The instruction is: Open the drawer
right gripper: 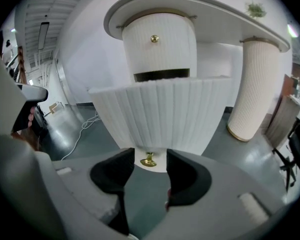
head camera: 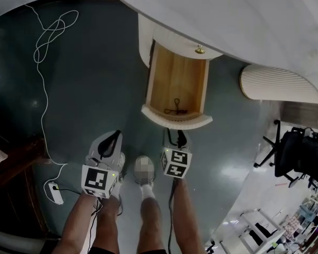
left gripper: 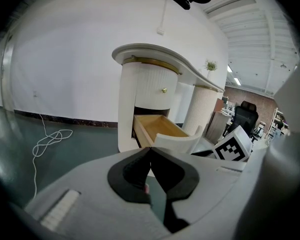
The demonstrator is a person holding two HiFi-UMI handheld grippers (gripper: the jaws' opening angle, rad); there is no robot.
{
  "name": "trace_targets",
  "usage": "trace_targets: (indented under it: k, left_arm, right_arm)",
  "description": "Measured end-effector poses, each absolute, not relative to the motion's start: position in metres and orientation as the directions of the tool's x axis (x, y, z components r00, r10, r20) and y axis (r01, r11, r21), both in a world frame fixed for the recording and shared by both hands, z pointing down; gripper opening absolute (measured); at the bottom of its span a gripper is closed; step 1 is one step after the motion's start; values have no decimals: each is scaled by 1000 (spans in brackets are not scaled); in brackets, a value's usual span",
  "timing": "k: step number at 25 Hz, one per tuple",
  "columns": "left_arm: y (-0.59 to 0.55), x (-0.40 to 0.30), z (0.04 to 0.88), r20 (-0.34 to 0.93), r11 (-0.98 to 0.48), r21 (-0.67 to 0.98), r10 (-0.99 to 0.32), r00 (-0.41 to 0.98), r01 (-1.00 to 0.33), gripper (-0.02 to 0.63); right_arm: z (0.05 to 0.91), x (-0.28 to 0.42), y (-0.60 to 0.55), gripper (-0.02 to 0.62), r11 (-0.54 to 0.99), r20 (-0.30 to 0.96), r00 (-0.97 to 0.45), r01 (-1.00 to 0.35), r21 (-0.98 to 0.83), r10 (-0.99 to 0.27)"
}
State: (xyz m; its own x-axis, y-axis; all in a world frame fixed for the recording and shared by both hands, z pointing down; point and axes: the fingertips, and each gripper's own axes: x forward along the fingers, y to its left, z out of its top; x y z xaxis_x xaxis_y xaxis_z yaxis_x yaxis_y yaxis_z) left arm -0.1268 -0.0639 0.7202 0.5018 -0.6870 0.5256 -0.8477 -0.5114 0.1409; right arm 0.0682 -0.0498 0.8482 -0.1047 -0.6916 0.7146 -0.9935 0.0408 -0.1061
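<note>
The lower drawer (head camera: 176, 121) of the white fluted cabinet stands pulled out, its wooden inside showing with a black cord (head camera: 176, 109) lying in it. My right gripper (head camera: 177, 139) sits just in front of the drawer's curved front. In the right gripper view the drawer front (right gripper: 162, 114) fills the middle and its brass knob (right gripper: 149, 160) hangs between the jaws of my right gripper (right gripper: 150, 170), which stand apart and clear of it. My left gripper (head camera: 114, 139) hovers to the left of the drawer, its jaw tips meeting (left gripper: 150, 151) with nothing held.
A second drawer with a brass knob (head camera: 200, 50) stays closed above. A fluted white column (head camera: 278, 83) stands to the right, a black office chair (head camera: 297, 152) beyond. A white cable (head camera: 47, 36) trails over the dark floor to a plug block (head camera: 55, 193). The person's legs are below.
</note>
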Motion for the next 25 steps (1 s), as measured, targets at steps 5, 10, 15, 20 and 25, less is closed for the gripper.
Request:
trace_targets:
  k: [5, 10, 15, 20, 25]
  left_arm:
    - [-74, -122, 692, 514, -515, 134, -694, 504, -846, 10]
    - [-87, -116, 657, 501, -522, 124, -701, 507, -844, 9]
    - [-98, -115, 618, 488, -522, 118, -710, 507, -845, 9]
    - [-117, -110, 579, 458, -532, 113, -722, 519, -840, 9]
    - [-128, -104, 536, 434, -553, 99, -724, 536, -827, 9]
  right_arm:
    - [825, 71, -40, 210, 58, 723, -106, -994, -92, -683]
    - [789, 79, -44, 210, 61, 705, -99, -995, -79, -702]
    - [749, 78, -48, 210, 56, 699, -102, -995, -88, -708]
    - [706, 77, -67, 210, 39, 677, -86, -996, -85, -731]
    - [650, 77, -85, 210, 48, 641, -89, -996, -81, -763]
